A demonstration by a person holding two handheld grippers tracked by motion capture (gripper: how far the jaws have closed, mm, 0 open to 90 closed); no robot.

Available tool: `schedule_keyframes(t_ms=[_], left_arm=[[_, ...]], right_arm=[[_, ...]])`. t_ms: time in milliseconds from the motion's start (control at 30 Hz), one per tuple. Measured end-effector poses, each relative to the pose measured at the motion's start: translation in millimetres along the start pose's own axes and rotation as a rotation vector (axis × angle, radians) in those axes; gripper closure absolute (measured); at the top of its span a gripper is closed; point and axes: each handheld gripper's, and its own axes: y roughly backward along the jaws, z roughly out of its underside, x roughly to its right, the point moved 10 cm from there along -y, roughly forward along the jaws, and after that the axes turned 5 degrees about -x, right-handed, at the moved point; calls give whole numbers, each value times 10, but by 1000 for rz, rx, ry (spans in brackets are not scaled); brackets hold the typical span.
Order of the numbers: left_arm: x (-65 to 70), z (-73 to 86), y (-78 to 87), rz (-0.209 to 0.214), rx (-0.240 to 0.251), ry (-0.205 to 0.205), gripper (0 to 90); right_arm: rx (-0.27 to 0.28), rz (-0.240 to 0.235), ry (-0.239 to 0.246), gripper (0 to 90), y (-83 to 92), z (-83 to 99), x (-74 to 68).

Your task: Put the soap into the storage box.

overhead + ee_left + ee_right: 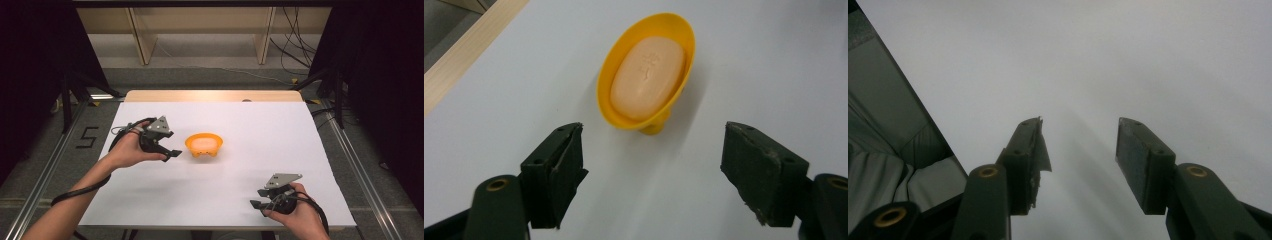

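Over on the left, a person's left hand [127, 150] holds the left tongs [172, 152] just above the white worktop [240, 180], their tips pointing toward three o'clock. In the left gripper view these tongs [651, 150] stand spread wide with nothing between them. A black cable loops back from them along the forearm, and the arm is cut off at the bottom edge.

Just beside those tips, a little toward three o'clock and apart from them, sits a yellow soap dish [203, 144] near the middle of the worktop. A pale peach bar of soap [648, 72] lies in it; a stamped mark on the bar is too blurred to read, and the dish's foot is mostly hidden under its bowl.

Toward five o'clock, near the front edge, the right hand [295, 212] holds the right tongs [256, 205], tips pointing to nine o'clock. Up close the right tongs [1078, 145] are parted, with bare white surface between them.

Beyond the worktop's far wooden strip are grey floor, pale wooden shelving legs and loose black cables; both sides fall into darkness. A "5" [88, 137] is taped on the floor at nine o'clock.
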Motion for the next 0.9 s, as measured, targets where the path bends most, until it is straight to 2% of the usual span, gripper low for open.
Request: schedule_keyframes(t_ms=[133,267,300,367,433,467,500,533,567,600,633,667,700,767,800,833,867,900], left_arm=[[106,248,130,-25,15,41,246],[238,564,218,-63,27,110,252],[269,636,236,-76,32,110,255],[324,777,273,-86,32,141,259],[364,891,311,-101,38,184,263],[372,941,335,-106,39,174,264],[384,982,348,-117,50,184,267],[415,1016,351,-115,70,220,273],[423,1052,360,-120,76,214,280],[434,1097,366,-129,71,222,285],[467,1117,366,-119,73,231,287],[478,1134,370,-119,72,229,287],[473,1145,377,-138,74,225,289],[487,1133,393,-133,80,212,303],[471,1122,399,-145,86,201,311],[471,1118,408,-147,83,209,320],[472,1097,398,-147,107,228,326],[459,1114,414,-145,87,200,331]], right_arm=[[1,1,-1,535,1,0,0],[-12,-14,-22,533,9,10,-21],[-15,-13,-16,533,9,12,-16],[-18,4,4,533,0,17,14],[-13,0,7,533,-8,8,3],[-15,-8,1,532,-6,6,-13],[-16,-3,6,532,-12,7,-3],[-14,-20,-22,532,-13,6,-42],[-6,3,11,532,-31,7,6],[-5,-6,1,531,-33,8,-6],[-9,-5,-5,531,-36,13,-6],[-12,-7,-8,529,-37,21,-10],[-27,-7,5,527,-26,34,4],[-23,-5,5,520,-36,31,4],[-9,7,6,518,-54,22,15],[-19,-12,11,515,-43,26,-4],[-20,-17,7,512,-40,25,-12],[-25,-18,-6,509,-38,25,-20]])
